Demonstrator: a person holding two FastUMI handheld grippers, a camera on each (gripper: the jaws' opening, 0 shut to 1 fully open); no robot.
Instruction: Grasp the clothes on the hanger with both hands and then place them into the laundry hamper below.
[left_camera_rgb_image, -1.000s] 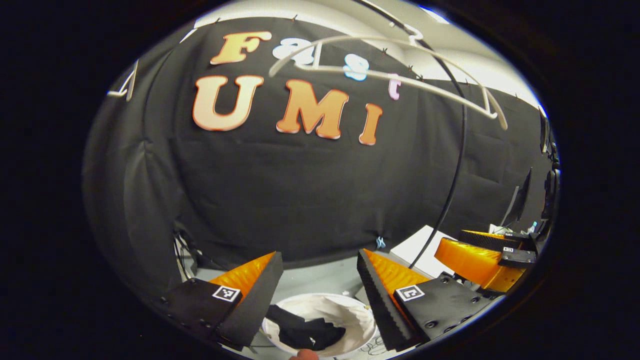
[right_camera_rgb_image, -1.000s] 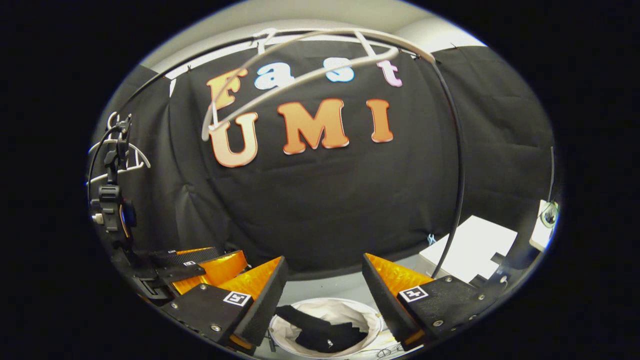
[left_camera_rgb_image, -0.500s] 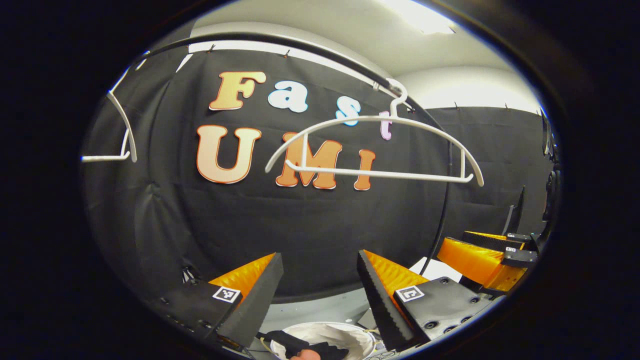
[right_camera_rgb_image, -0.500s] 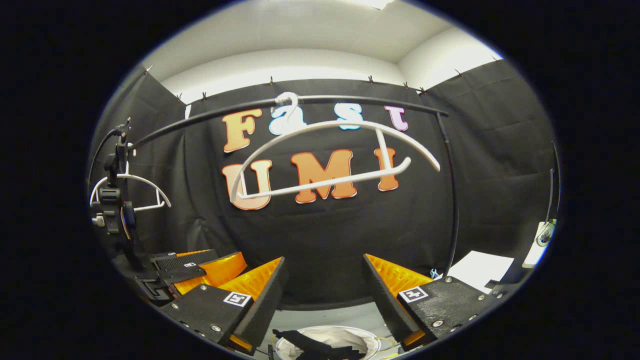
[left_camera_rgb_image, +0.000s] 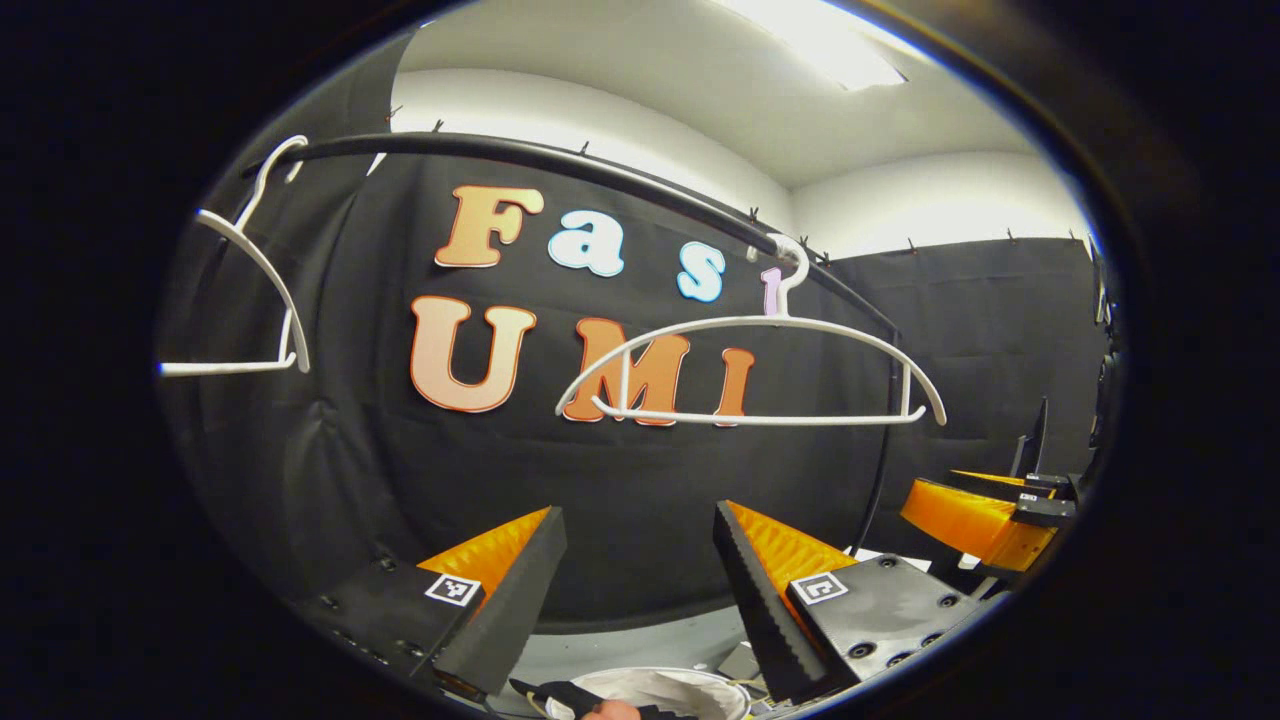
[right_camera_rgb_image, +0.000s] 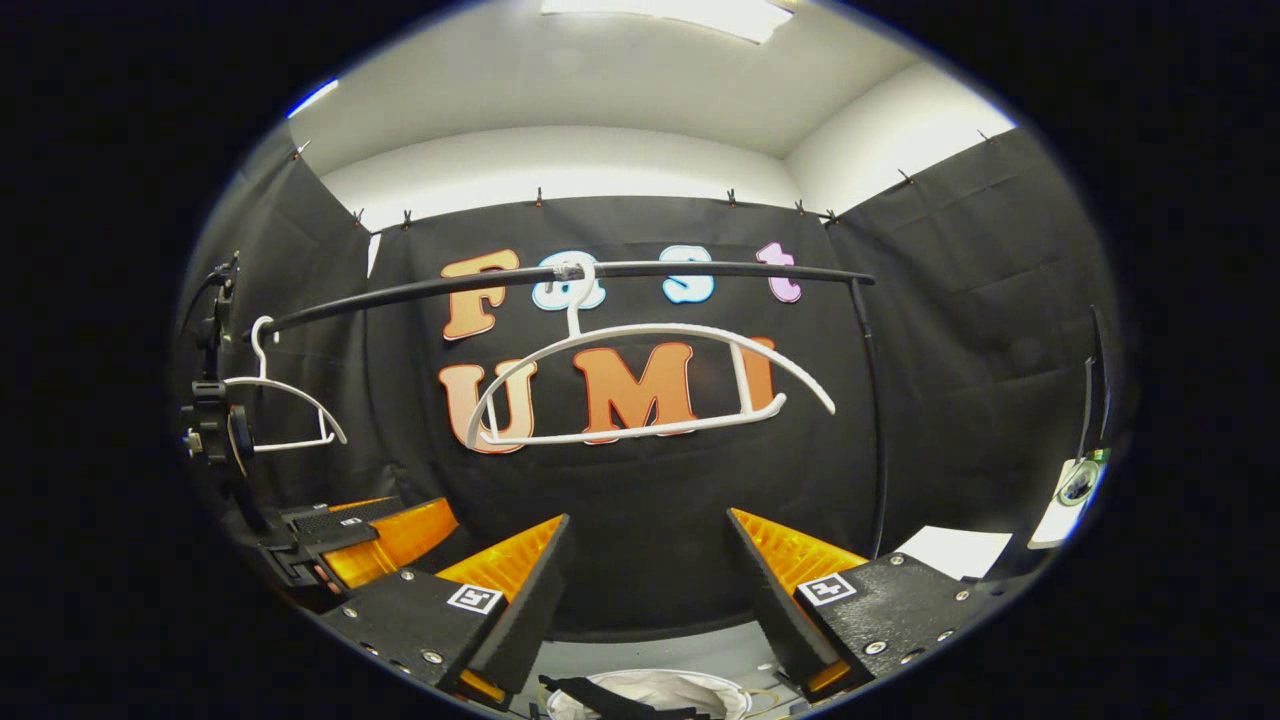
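Left claw (left_camera_rgb_image: 635, 590) pointing level at booth wall, jaws spread wide, gripping nothing. Right claw (right_camera_rgb_image: 645, 600) posing same, jaws apart, empty; left claw's body showing at its lower left.

Two white plastic hangers hanging bare on black curved rail (right_camera_rgb_image: 700, 270): one centre frame (right_camera_rgb_image: 640, 385), one upper left (right_camera_rgb_image: 285, 400).

One round white laundry hamper (right_camera_rgb_image: 690, 690) sitting at bottom centre, dark clothes (right_camera_rgb_image: 600, 697) lying inside.

The left claw (left_camera_rgb_image: 640, 590) is held level, facing forward, its two fingers spread wide with nothing between them. The right claw (right_camera_rgb_image: 645, 600) sits just beside it at much the same height, its fingers likewise parted and holding nothing.
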